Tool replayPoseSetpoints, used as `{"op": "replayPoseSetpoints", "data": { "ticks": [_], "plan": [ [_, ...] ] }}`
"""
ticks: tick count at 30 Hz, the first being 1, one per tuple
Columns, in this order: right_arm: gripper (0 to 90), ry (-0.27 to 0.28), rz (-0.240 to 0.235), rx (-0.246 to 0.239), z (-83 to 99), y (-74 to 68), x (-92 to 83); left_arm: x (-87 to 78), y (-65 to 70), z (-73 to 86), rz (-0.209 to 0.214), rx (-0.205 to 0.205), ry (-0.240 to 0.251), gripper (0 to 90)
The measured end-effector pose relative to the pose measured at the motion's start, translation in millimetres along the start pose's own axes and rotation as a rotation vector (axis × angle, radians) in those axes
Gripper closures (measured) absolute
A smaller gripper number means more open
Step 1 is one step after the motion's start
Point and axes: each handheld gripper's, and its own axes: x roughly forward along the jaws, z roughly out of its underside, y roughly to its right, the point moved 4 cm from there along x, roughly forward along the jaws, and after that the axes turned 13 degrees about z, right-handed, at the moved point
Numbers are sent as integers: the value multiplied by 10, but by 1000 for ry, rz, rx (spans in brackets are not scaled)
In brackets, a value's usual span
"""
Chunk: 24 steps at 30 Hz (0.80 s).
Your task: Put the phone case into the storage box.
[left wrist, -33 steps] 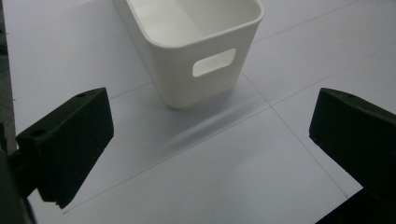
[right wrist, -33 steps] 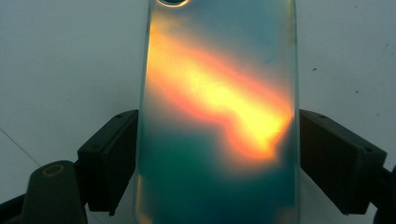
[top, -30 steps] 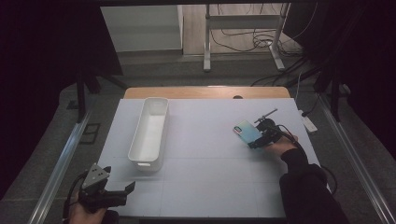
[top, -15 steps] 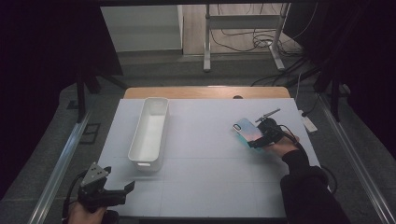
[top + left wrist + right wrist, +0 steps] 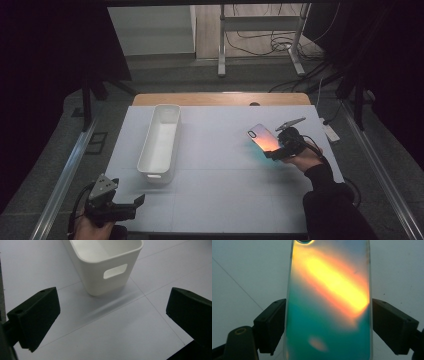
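Right gripper (image 5: 278,150), at the desk's (image 5: 225,175) right side, with its fingers (image 5: 270,325) clamped on the long edges of an iridescent phone case (image 5: 263,138), camera cut-out pointing away. Left gripper (image 5: 125,206), fingers (image 5: 37,315) spread wide and empty, at the near-left corner facing the white bin (image 5: 160,142).

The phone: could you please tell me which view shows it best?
The right gripper view: the phone sits close up between that tool's jaws, its iridescent back and camera ring clear. The high view shows the phone small, held by the right tool over the table.
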Motion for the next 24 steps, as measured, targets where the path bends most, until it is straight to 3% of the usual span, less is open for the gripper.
{"op": "replayPoseSetpoints", "data": {
  "ticks": [8, 19, 24],
  "plan": [
    [169, 48, -21, 7, -9, -39, -139, 18, 12, -37, 33, -1, 24, 0],
    [169, 118, -56, 12, -22, -147, -330, 127, 75, -159, 75, 31, 39, 0],
    [168, 148, -76, 20, -29, -184, -394, 171, 121, -255, 134, 30, 74, 0]
  ]
}}
